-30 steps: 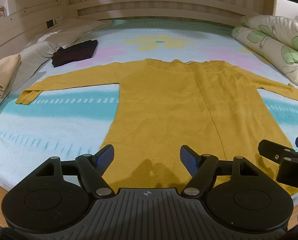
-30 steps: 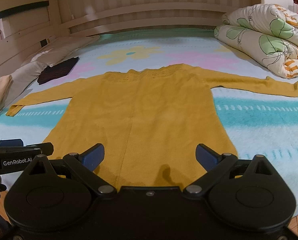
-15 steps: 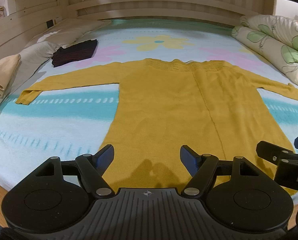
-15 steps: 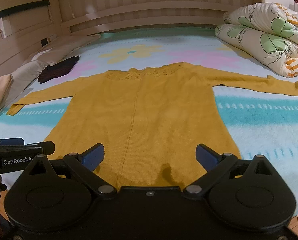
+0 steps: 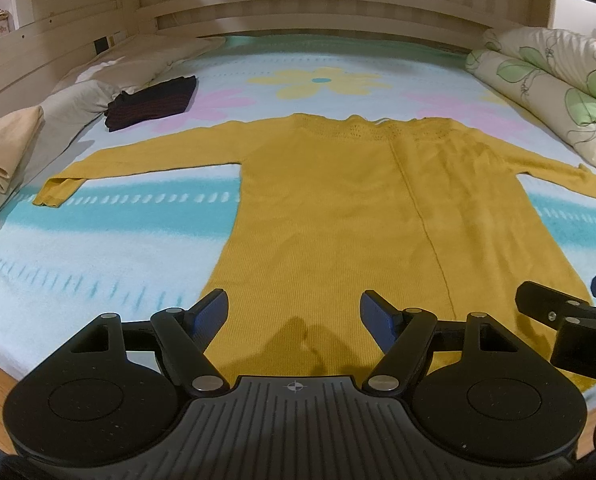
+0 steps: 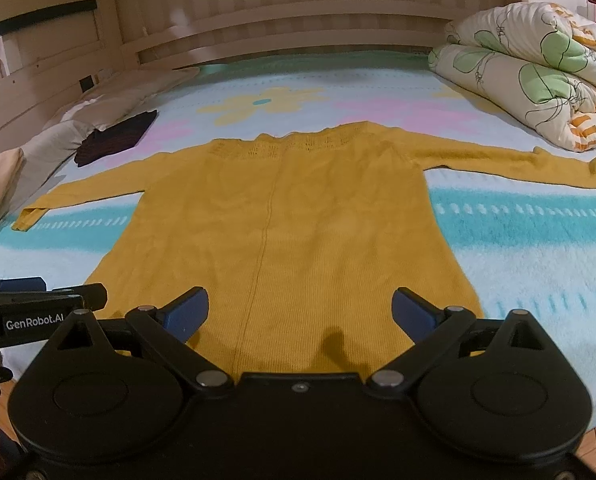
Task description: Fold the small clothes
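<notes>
A mustard-yellow knitted sweater (image 5: 362,208) lies flat on the bed, neckline far, both sleeves spread sideways; it also shows in the right wrist view (image 6: 290,224). My left gripper (image 5: 294,312) is open and empty, hovering over the sweater's near hem, toward its left half. My right gripper (image 6: 300,312) is open and empty over the hem's right half. Each gripper shows at the edge of the other's view. The left cuff (image 5: 52,192) and the right cuff (image 6: 594,172) lie on the blanket.
The bed has a light-blue flowered blanket (image 5: 110,248). A folded dark garment (image 5: 154,100) and beige folded cloth (image 5: 2,148) lie at left by pillows. A rolled floral duvet (image 6: 538,76) sits at right. A wooden headboard (image 5: 298,4) stands behind.
Both grippers have crept slightly forward over the hem. The sweater has not moved and both grippers stay open.
</notes>
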Motion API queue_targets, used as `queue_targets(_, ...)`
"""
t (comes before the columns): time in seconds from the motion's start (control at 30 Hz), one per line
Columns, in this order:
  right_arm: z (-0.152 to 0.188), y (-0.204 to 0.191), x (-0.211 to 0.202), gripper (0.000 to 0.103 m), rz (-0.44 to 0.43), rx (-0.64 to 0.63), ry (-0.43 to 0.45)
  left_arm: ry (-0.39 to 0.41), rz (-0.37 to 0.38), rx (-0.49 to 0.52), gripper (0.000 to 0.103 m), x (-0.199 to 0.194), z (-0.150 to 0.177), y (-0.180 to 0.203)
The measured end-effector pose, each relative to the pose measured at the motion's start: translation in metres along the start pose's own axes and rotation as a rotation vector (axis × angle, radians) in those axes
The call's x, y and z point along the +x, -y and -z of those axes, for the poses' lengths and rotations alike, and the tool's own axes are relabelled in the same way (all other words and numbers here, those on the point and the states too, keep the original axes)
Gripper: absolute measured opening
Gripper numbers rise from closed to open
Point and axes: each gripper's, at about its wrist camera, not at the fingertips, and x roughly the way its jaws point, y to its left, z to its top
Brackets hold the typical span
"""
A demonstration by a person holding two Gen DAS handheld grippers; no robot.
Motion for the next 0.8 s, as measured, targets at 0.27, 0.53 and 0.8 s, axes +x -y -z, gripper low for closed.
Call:
queue_targets(0.27,-0.002,0.001,0.000,0.099,0.002,0.007,-0.007,-0.001,0.000,0.000,0.072,0.000,0.000,0.000)
queue_targets(0.53,-0.002,0.003,0.001,0.099,0.011,0.018,-0.015,-0.010,-0.002,0.007,0.072,0.003,0.003,-0.001)
queue_targets(0.8,-0.008,0.012,0.005,0.098,0.032,0.052,-0.094,-0.041,0.012,0.003,0.059,0.010,-0.006,0.001)
